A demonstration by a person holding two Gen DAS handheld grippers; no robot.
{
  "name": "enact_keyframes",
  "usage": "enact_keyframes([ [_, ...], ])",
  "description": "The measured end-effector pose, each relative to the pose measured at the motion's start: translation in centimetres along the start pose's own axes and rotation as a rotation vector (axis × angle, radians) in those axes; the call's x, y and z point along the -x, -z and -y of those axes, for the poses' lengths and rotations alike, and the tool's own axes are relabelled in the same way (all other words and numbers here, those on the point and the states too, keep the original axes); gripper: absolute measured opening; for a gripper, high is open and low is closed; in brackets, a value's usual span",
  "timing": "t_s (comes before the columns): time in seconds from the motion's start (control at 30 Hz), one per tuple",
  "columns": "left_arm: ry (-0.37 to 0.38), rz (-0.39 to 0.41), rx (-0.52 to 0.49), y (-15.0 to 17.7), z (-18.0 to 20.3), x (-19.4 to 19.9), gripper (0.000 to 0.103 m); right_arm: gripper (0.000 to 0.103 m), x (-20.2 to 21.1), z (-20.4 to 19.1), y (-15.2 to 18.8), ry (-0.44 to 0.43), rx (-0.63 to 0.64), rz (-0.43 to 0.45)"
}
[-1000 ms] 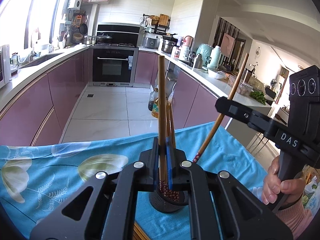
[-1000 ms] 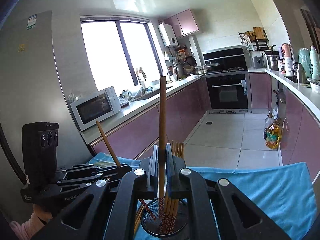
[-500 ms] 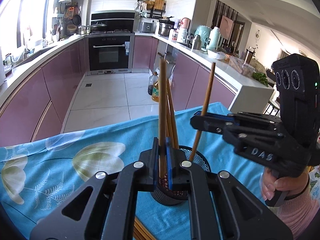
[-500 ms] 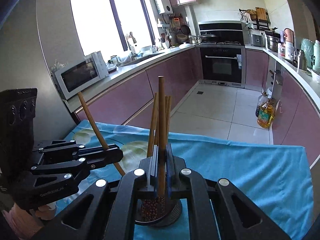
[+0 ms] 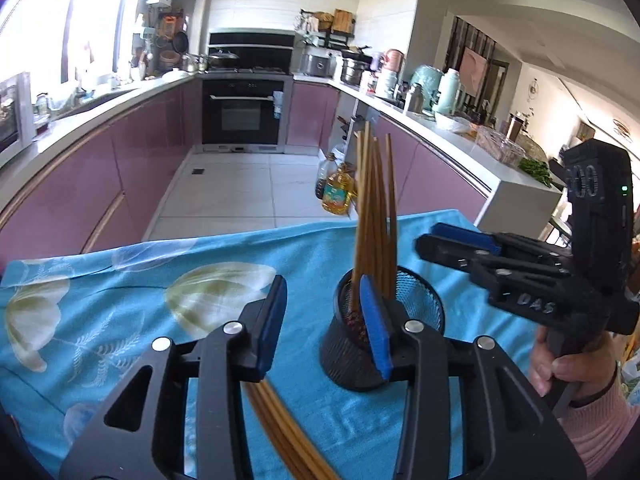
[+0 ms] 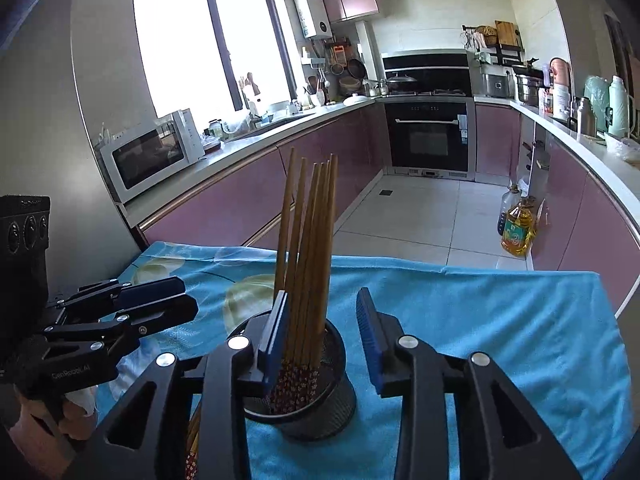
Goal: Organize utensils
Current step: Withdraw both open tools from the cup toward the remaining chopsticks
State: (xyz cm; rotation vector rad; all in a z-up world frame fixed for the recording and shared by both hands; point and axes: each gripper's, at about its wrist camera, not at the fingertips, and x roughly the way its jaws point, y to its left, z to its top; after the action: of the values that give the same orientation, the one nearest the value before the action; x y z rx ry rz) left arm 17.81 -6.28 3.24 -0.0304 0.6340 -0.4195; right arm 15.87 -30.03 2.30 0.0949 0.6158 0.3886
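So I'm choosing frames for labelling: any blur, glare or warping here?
Left wrist view: chopsticks in the mesh holder are motion-smeared, window blown out, counters bowed by the fisheye. Right wrist view: chopsticks crisper, window glares white, edges vignette dark.

The chopsticks [image 6: 310, 240] look like smooth brown wood with patterned red ends. Their holder [image 6: 340, 400] is black wire mesh, matt. The tablecloth [image 5: 120, 300] is soft turquoise cloth, flower-printed. Both grippers are matt black plastic with blue pads [image 5: 374, 328] and shiny metal screws.
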Motion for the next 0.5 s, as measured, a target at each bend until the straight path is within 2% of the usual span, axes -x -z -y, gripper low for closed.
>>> enact_keyframes([
  [0.1,-0.02,0.038,0.002,1.7,-0.7,1.9,0.044,0.04,1.9,-1.3,0.7,-0.036,0.037,0.036],
  [0.17,-0.04,0.059,0.005,2.9,-1.3,3.2,0.046,0.046,3.0,-2.3,1.5,-0.072,0.063,0.053],
  [0.23,-0.059,0.072,0.011,4.0,-1.9,4.2,0.05,0.049,3.6,-3.4,2.4,-0.113,0.083,0.049],
  [0.27,-0.064,0.074,0.014,4.5,-2.2,4.7,0.054,0.049,3.7,-3.9,2.9,-0.134,0.092,0.038],
  [0.33,-0.084,0.068,0.022,5.8,-2.8,5.3,0.054,0.05,3.3,-5.1,4.2,-0.171,0.113,0.003],
  [0.5,-0.119,-0.006,0.037,9.6,-4.3,5.1,0.055,0.05,0.0,-7.3,7.6,-0.202,0.117,-0.142],
])
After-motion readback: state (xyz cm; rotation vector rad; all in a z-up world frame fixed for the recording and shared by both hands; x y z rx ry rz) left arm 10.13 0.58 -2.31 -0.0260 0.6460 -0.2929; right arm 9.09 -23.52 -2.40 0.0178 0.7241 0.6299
